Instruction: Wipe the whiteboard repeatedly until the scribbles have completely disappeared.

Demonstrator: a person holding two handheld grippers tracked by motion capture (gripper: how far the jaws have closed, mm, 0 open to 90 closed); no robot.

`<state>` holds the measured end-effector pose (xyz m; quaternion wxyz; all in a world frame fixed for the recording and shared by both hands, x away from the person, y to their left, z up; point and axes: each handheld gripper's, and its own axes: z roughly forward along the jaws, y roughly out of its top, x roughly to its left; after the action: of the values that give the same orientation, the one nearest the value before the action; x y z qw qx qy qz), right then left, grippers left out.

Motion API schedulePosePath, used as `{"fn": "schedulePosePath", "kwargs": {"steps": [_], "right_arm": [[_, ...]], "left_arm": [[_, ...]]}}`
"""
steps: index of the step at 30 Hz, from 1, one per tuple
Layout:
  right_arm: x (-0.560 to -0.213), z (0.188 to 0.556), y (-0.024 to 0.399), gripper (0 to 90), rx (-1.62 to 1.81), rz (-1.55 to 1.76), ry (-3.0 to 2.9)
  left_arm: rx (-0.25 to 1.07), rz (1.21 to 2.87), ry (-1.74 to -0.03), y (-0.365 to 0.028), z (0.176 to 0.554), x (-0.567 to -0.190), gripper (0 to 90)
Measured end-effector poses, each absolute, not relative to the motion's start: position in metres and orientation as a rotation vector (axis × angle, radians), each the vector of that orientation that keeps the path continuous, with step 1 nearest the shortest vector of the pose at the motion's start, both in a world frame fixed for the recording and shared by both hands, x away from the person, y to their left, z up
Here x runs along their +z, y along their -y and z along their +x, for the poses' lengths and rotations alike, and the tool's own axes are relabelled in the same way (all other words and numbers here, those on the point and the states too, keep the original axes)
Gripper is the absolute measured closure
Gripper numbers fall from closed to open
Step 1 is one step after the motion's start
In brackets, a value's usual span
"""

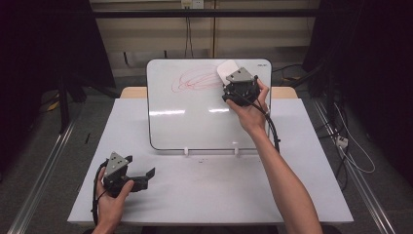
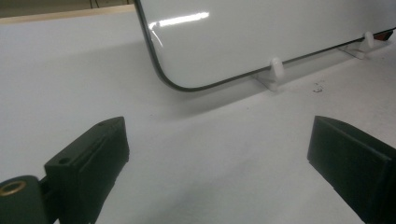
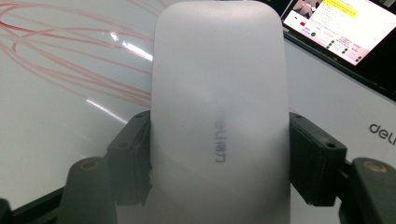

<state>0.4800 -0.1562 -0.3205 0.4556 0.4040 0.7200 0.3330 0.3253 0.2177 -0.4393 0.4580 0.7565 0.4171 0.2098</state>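
Right gripper (image 3: 219, 154): jaws pinch the white eraser (image 3: 219, 107), one pad on each long side; held up at the far upper part of the board in the high view
Eraser: flat, rounded white block with grey lettering on its face; it runs out well beyond the jaw tips, lying against the whiteboard (image 3: 60, 140)
Red marks (image 3: 56, 60): looping pen lines on the board, to the left of the right jaws and the eraser
Whiteboard: tilted on two small white feet (image 2: 275, 70) on the white table (image 1: 209, 190); brand lettering just right of the right jaws
Left gripper (image 2: 219, 154): jaws spread wide, nothing between them, bare table under the gap
Left gripper place: low over the table, board's rounded near corner ahead of the jaws, well apart
Left hand (image 1: 114, 197): wraps the gripper body at the near table edge
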Motion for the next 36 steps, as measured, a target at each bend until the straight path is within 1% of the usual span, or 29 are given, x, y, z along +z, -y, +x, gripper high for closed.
{"fn": "schedulePosePath", "kwargs": {"steps": [17, 30, 36], "right_arm": [[-0.335, 0.469, 0.134, 31.2, 0.816, 0.933, -1.829], [-0.332, 0.471, 0.139, 31.2, 0.833, 0.94, -1.846], [-0.327, 0.475, 0.147, 31.2, 0.839, 0.975, -1.823]], "left_arm": [[0.51, 1.862, -1.02, -0.216, 0.326, -0.439, 5.5], [0.513, 1.863, -1.019, -0.219, 0.325, -0.439, 5.4], [0.513, 1.859, -1.02, -0.22, 0.324, -0.439, 5.4]]}}
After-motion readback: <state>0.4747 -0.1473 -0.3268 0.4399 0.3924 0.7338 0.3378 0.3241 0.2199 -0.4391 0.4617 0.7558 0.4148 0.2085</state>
